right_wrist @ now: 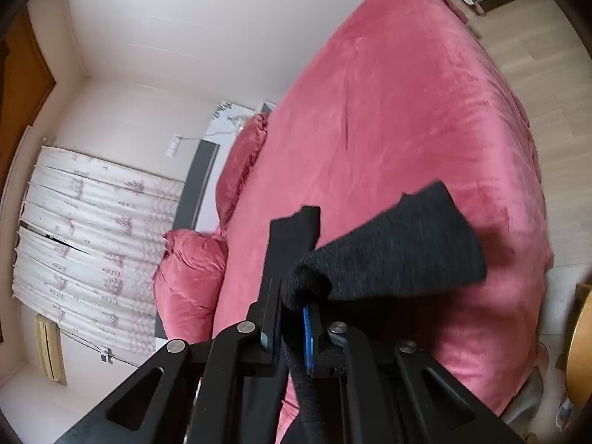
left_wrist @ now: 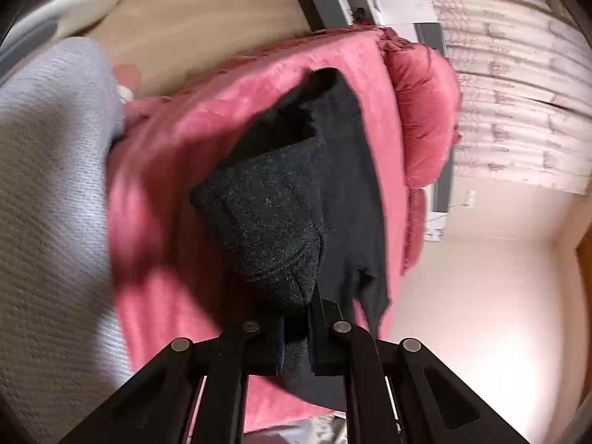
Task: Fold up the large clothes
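A dark charcoal knit garment [left_wrist: 273, 207] hangs in the air above a pink bed [left_wrist: 207, 140]. My left gripper [left_wrist: 296, 333] is shut on one bunched edge of it; the cloth bulges out in front of the fingers and a thinner black layer trails to the right. My right gripper [right_wrist: 296, 318] is shut on another edge of the same garment [right_wrist: 392, 251], with a flap sticking out to the right over the bed [right_wrist: 388, 118]. The rest of the garment hangs below, out of view.
Pink pillows [right_wrist: 192, 277] lie at the head of the bed. A grey knit sleeve [left_wrist: 51, 185] of the person fills the left of the left wrist view. Patterned curtains [right_wrist: 92, 229], white walls and wooden floor [right_wrist: 529, 59] surround the bed.
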Demonstrator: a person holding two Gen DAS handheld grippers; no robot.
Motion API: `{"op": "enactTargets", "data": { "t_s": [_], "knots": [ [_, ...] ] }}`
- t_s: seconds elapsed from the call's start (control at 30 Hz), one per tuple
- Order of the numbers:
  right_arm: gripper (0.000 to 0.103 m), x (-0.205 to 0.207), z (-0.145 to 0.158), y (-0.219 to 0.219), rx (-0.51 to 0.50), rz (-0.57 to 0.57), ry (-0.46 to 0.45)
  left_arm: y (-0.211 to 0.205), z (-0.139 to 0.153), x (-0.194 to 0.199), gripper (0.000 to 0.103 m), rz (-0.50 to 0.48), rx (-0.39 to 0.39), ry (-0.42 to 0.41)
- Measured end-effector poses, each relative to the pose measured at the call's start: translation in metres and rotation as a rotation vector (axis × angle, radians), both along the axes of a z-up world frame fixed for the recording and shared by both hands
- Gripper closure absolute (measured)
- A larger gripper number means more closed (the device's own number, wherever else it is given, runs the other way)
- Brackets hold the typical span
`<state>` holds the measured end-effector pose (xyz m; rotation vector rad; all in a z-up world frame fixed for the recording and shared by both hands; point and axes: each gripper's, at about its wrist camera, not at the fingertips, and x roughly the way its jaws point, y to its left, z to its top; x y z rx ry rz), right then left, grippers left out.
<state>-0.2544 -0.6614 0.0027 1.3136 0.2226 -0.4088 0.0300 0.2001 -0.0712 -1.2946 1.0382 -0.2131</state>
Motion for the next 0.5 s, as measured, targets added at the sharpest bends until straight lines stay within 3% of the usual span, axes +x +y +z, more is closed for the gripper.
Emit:
{"op": "enactTargets", "data": {
  "t_s": [0.2, 0.37, 0.5],
  "knots": [
    [0.095, 0.047, 0.031, -0.007, -0.064, 0.052, 0.019, -0.006, 0.038, 0.03, 0.095, 0.007, -0.052, -0.103],
    [0.095, 0.131, 0.069, -0.023, -0.117, 0.095, 0.027, -0.008, 0.051, 0.086, 0.095, 0.055, -0.122, -0.143],
    [0.095, 0.207, 0.084, -0.034, -0.13, 0.096, 0.055, -0.008, 0.061, 0.154, 0.094, 0.102, -0.118, -0.17]
  ]
}}
